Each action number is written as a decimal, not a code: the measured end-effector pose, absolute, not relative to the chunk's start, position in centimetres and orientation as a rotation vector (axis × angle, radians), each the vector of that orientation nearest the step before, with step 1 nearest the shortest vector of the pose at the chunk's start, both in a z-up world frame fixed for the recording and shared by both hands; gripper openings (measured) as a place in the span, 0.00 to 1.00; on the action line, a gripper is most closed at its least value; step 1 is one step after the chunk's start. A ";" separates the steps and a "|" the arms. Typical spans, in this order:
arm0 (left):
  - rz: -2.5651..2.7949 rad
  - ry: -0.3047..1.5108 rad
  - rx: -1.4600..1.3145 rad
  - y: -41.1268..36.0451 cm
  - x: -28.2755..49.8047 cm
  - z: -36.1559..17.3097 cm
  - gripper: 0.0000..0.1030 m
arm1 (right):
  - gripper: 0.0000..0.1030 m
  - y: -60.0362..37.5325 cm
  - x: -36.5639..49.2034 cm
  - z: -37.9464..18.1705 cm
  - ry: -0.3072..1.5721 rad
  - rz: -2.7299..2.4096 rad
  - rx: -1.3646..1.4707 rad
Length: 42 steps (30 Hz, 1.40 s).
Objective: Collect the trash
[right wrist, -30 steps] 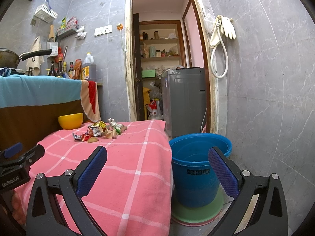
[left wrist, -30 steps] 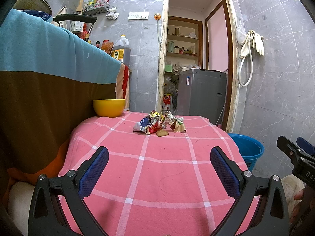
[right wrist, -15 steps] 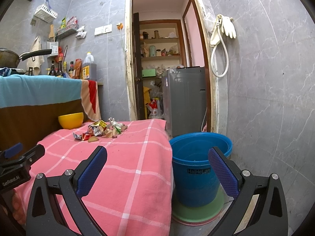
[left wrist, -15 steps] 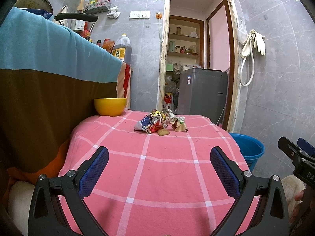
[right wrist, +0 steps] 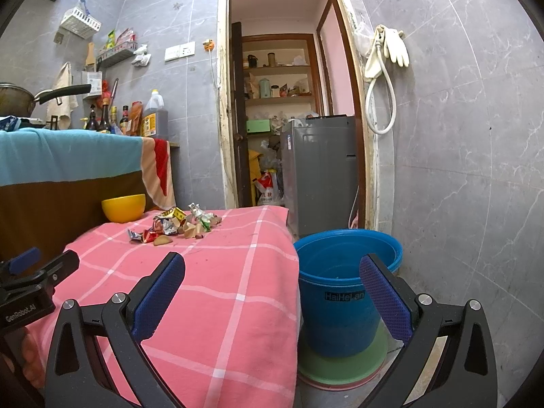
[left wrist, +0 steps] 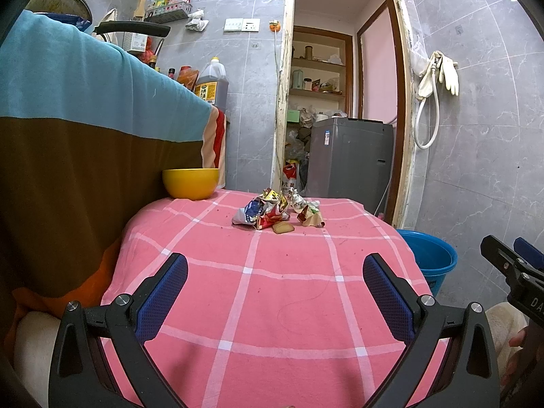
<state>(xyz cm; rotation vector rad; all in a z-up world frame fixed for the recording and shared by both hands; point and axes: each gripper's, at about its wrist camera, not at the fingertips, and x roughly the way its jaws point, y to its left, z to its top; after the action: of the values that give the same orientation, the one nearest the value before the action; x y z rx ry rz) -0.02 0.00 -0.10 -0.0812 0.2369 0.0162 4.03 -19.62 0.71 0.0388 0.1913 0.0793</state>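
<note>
Hidden or unclear: the heap of crumpled wrappers (left wrist: 277, 211) is too small and tangled to count piece by piece; one flat tan scrap (left wrist: 283, 227) at its near edge could be a biscuit or a bit of card, cannot tell which. The bottom of the blue bucket (right wrist: 343, 292) is out of sight, so whether it holds anything cannot be told. In the left wrist view the table edge cuts off all but the bucket's upper part. The right gripper (right wrist: 272, 292) enters the left view only as a black tip at the right edge, with part of a hand (left wrist: 518, 343) below it.

Left gripper (left wrist: 275, 292): jaws spread wide, nothing between them, over the near part of the pink checked tablecloth (left wrist: 272, 306). The wrappers lie well ahead of the jaws, roughly on their centre line, towards the far edge of the table. A yellow bowl (left wrist: 190, 183) sits ahead and to the left, apart from the heap.

Right gripper: jaws spread wide, nothing held. Left finger over the cloth's right edge, right finger in front of the bucket, which stands on the floor just beside the table on stacked green and pink basins (right wrist: 340, 367). Wrappers lie ahead and left of these jaws.

Versus half a second ago: both views almost unchanged; the left view has only drifted slightly. Heap, bowl and bucket keep their places; both jaws are as wide as before.
</note>
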 end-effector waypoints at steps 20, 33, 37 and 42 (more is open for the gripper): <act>0.052 0.251 -0.081 0.6 0.8 0.1 0.98 | 1.00 -18.3 4.9 0.3 0.197 0.100 0.043; 0.106 0.235 -0.065 3.1 5.8 3.4 0.98 | 1.00 -17.4 10.0 4.3 0.145 0.184 0.045; 0.114 0.268 -0.082 4.6 8.9 4.3 0.98 | 1.00 -16.5 13.0 5.7 0.160 0.209 0.042; 0.115 0.360 -0.137 6.8 12.9 4.5 0.98 | 1.00 -15.0 16.7 6.8 0.188 0.249 0.051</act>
<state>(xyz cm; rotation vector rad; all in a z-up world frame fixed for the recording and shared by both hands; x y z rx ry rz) 12.86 6.75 4.50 -0.1365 0.3601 0.1151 16.74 -14.99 6.84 0.0511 0.1877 0.2486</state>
